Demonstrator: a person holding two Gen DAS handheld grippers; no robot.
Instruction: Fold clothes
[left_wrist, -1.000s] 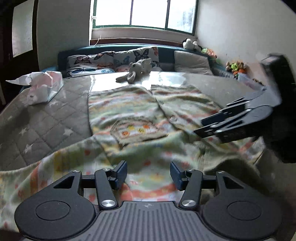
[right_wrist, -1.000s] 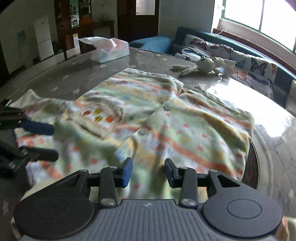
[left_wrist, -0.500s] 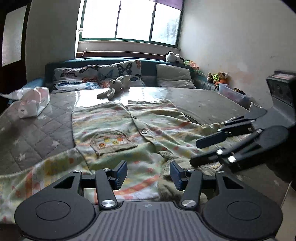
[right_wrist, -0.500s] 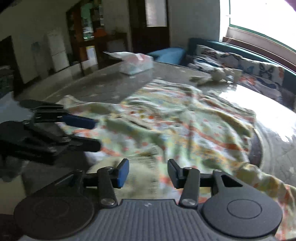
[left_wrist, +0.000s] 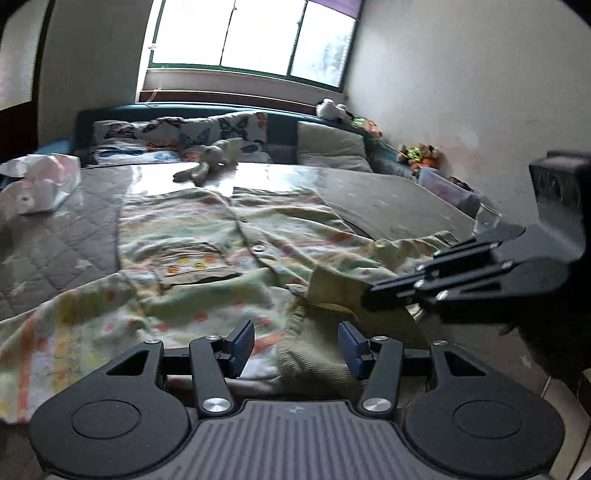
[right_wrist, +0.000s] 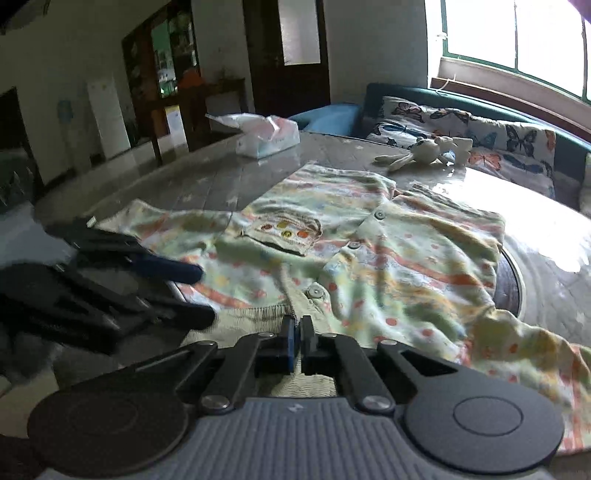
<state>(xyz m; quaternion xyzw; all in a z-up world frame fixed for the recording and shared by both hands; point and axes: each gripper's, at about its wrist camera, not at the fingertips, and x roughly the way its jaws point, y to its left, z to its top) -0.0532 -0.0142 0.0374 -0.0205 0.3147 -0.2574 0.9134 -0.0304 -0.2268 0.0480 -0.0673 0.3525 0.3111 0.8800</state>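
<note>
Grasp step: right tool (right_wrist: 297, 329) clamped shut on the near collar of the baby cardigan (right_wrist: 369, 258) spread on the counter (right_wrist: 221, 177); left tool (left_wrist: 296, 341) half-open, empty, must grip next.

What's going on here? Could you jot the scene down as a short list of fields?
Activity: folding clothes on a table
Garment: striped baby shirt with buttons and a chest pocket, spread front up, wrinkled
Surface: glossy round table
Right gripper: shut on the shirt's ribbed hem
Left gripper: open, hem lying between its fingers, not pinched
Other items: tissue pack and plush rabbit at the table's far side
Background: sofa with butterfly cushions under a window
</note>
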